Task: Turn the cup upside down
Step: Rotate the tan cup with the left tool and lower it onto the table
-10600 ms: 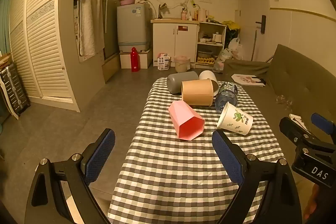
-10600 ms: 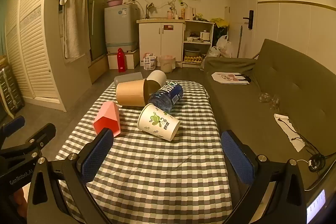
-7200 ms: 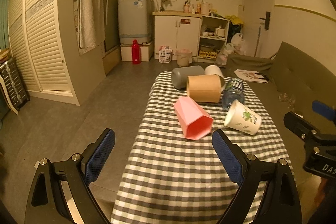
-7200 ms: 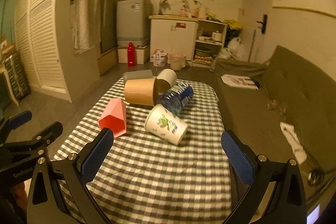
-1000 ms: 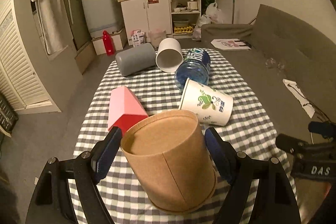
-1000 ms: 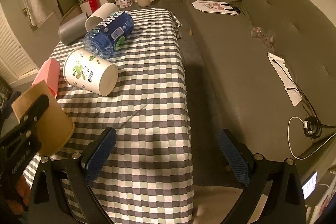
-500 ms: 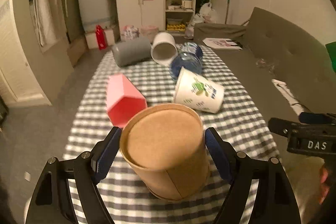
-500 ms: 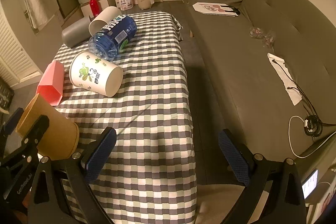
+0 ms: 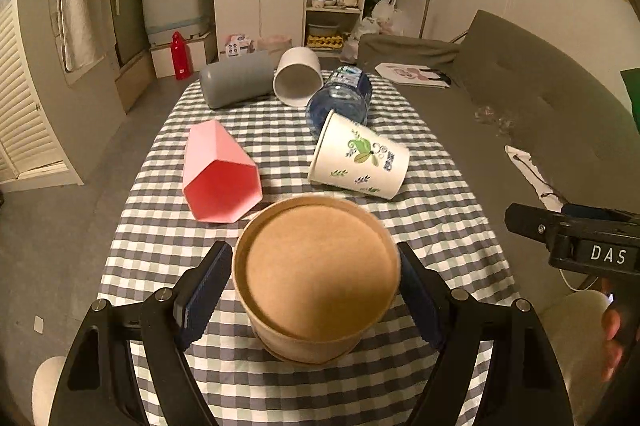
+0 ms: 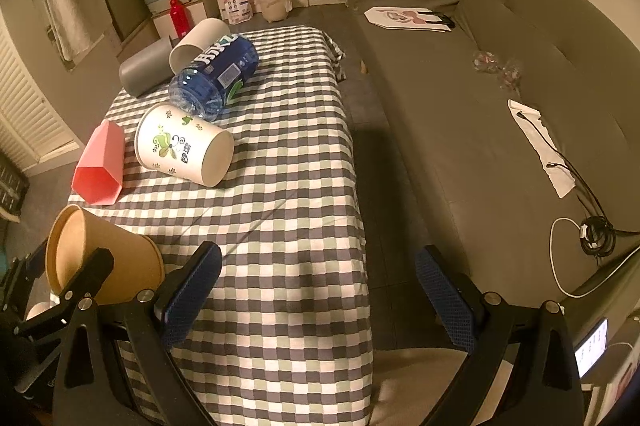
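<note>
Since half a second back, the brown cup [image 9: 316, 278] had tipped a bit further over, so its flat base faced up and toward the camera, wide mouth down near the cloth. The left claw [image 9: 316, 290] was clamped on it, one blue pad on each side, angled down over the near end of the table [image 9: 440, 226]. The right claw [image 10: 316, 290] hung spread wide with nothing in it, past the table's right edge next to the sofa [image 10: 500, 86].

Room-wise, bare checked cloth lay to the right of the brown cup. I counted five cups total: brown, pink [image 9: 218, 174], floral white [image 9: 360, 160], plain white [image 9: 298, 82], grey [image 9: 236, 84], plus one blue bottle [image 9: 342, 102], all lying on their sides further back.
</note>
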### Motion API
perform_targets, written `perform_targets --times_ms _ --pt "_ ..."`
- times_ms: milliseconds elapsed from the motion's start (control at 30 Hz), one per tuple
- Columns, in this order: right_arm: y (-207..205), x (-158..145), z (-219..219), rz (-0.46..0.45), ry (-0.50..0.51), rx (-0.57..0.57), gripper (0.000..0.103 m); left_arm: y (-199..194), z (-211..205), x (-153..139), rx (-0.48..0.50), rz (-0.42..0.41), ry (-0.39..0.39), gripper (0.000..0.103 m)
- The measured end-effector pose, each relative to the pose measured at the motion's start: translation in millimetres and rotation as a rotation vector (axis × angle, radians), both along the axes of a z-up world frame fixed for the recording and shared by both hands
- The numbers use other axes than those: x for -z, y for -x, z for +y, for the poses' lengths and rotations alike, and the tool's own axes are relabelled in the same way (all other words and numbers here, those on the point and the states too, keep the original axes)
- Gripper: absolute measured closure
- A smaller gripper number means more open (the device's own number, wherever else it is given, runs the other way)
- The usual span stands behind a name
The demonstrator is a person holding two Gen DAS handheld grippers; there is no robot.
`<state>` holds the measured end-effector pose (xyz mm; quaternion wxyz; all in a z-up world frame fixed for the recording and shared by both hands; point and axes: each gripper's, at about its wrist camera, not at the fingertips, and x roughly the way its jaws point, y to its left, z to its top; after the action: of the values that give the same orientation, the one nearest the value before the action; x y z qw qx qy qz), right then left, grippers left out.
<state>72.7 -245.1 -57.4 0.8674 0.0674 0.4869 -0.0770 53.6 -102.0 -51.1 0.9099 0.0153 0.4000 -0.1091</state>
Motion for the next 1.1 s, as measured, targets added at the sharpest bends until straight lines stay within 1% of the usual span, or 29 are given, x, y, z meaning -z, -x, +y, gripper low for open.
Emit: perform_targets --times_ms 100,200,400,467,600,733,867,933,967,1033,1067,1100 --pt "4 -9 -1 -0.02 -0.012 0.003 0.005 2 -1 -9 0.001 -0.012 0.008 0.019" --pt "10 -21 0 -0.052 -0.015 0.007 0.005 7 2 -23 0.007 -0.046 0.033 0.019" --pt "28 -56 10 -0.156 -0.001 -0.005 0.005 21 20 -55 0.003 -0.126 0.087 0.019" --pt "37 -67 16 -0.2 0.007 -0.015 0.005 26 29 -61 -0.004 -0.149 0.088 0.019" --pt "53 -81 32 -0.268 0.019 -0.042 0.005 38 48 -66 -0.017 -0.18 0.075 0.019" --pt "68 -80 49 -0.313 0.007 -0.066 0.005 51 67 -62 -0.03 -0.193 0.068 0.019" --pt "79 -68 67 -0.337 0.001 -0.094 0.005 59 79 -52 -0.039 -0.184 0.064 0.019" --pt "85 -59 77 -0.348 0.015 -0.115 0.005 63 82 -47 -0.042 -0.188 0.059 0.015" --pt "86 -55 81 -0.352 0.023 -0.123 0.005 65 83 -45 -0.046 -0.193 0.055 0.011" --pt "90 -50 87 -0.364 0.028 -0.136 0.004 69 84 -41 -0.053 -0.2 0.049 0.01" --pt "91 -47 89 -0.368 0.028 -0.137 0.0 70 85 -38 -0.056 -0.199 0.045 0.009" --pt "92 -44 90 -0.372 0.031 -0.138 0.0 70 86 -35 -0.06 -0.195 0.044 0.009"
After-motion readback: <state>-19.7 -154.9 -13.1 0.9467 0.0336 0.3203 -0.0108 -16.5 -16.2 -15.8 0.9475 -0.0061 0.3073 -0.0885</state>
